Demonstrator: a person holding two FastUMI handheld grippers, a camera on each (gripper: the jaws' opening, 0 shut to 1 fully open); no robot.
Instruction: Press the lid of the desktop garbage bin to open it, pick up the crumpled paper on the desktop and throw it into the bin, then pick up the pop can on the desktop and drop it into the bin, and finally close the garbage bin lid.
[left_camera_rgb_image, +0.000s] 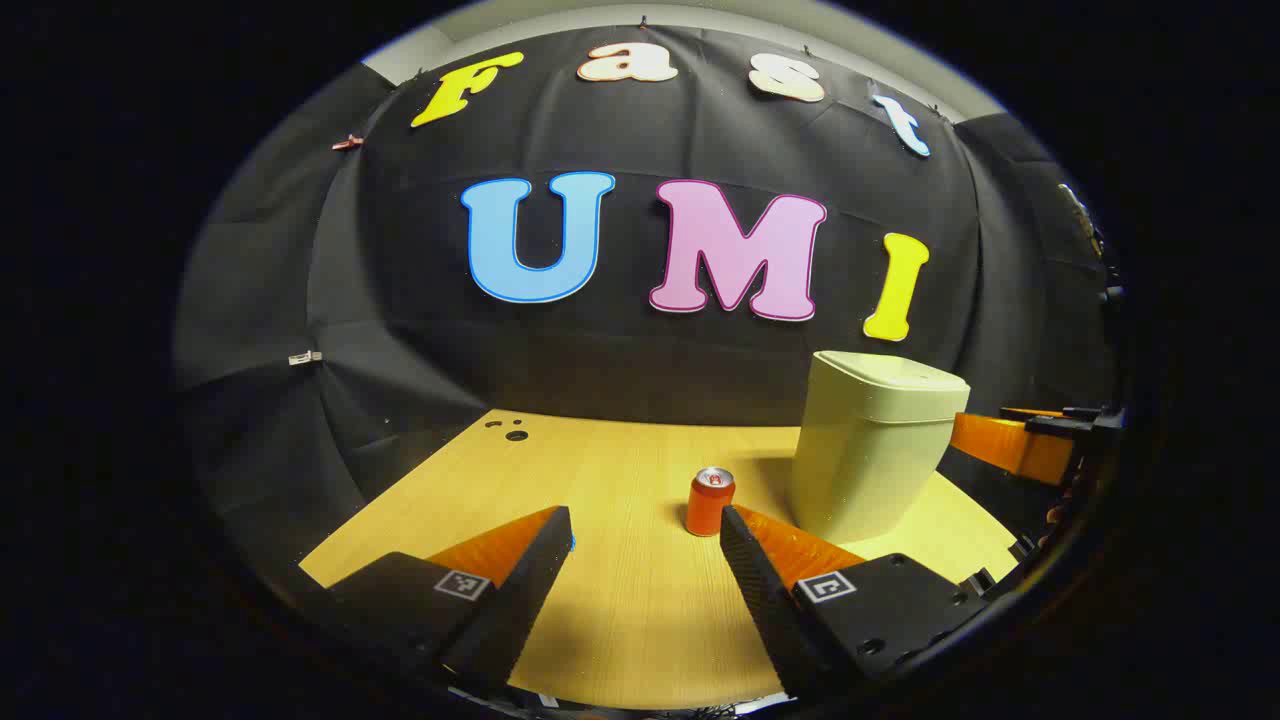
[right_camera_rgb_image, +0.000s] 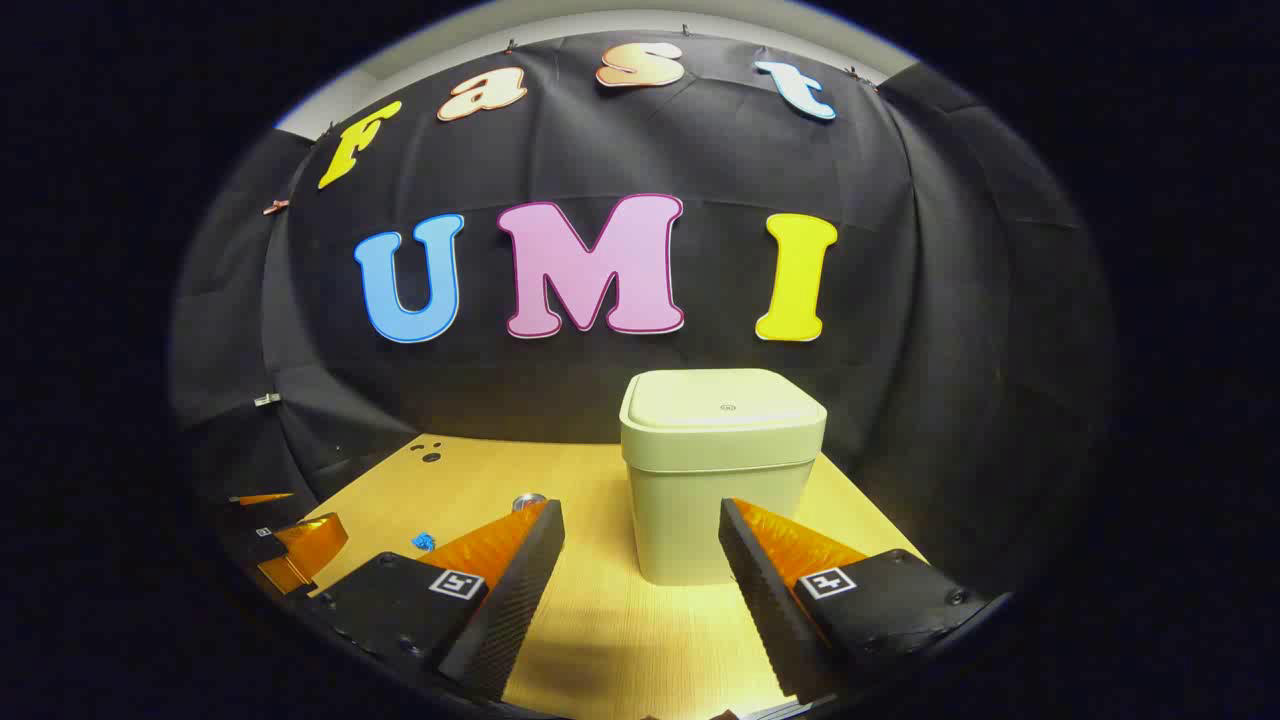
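Observation:
A pale green bin stands on the wooden table with its lid down, straight ahead of my right gripper, which is open and empty. In the left gripper view the bin is to the right. A red pop can stands upright beside it, just beyond my open, empty left gripper. In the right gripper view only the can's top peeks over a finger. A small blue crumpled paper lies on the table to the left.
The table has a few small holes near its back left corner. Black cloth closes off the back and sides. The right gripper shows past the bin, and the left gripper low on the left.

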